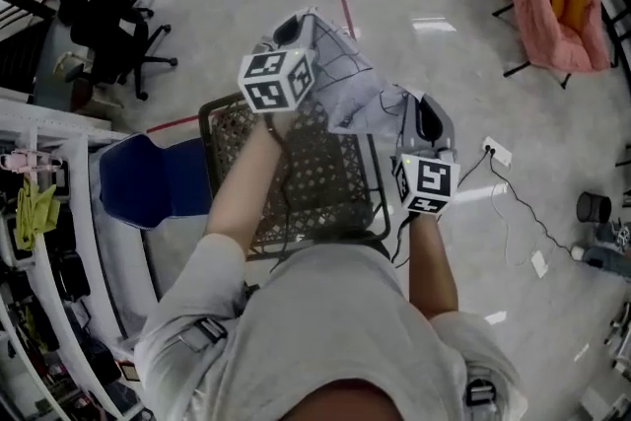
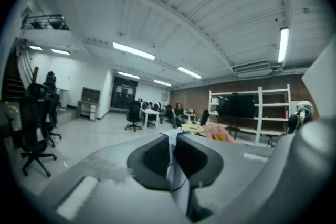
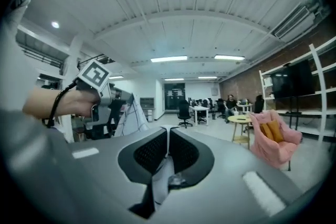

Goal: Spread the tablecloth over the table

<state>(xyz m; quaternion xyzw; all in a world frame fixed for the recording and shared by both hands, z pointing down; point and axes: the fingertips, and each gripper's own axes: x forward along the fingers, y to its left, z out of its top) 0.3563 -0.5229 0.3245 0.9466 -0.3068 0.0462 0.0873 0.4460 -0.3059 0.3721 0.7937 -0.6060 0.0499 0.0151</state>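
The tablecloth [image 1: 360, 92], white with thin dark lines, hangs bunched between my two raised grippers. In the head view my left gripper [image 1: 296, 27] is up at the centre left, and my right gripper [image 1: 427, 111] is lower to the right. Each is shut on an edge of the cloth. In the left gripper view a narrow fold of tablecloth [image 2: 176, 176] is pinched between the jaws of the left gripper [image 2: 172, 136]. The right gripper [image 3: 167, 131] likewise clamps a strip of tablecloth [image 3: 161, 178]. Its camera also shows the left gripper [image 3: 107, 94] with cloth draping below it. No table is in view.
A black mesh basket [image 1: 296, 177] stands right below the grippers, with a blue seat [image 1: 158, 177] to its left. Black office chairs [image 1: 108, 15] are at the far left, and a pink draped chair [image 1: 562, 5] at the far right. A cable and power strip [image 1: 498, 153] lie on the floor.
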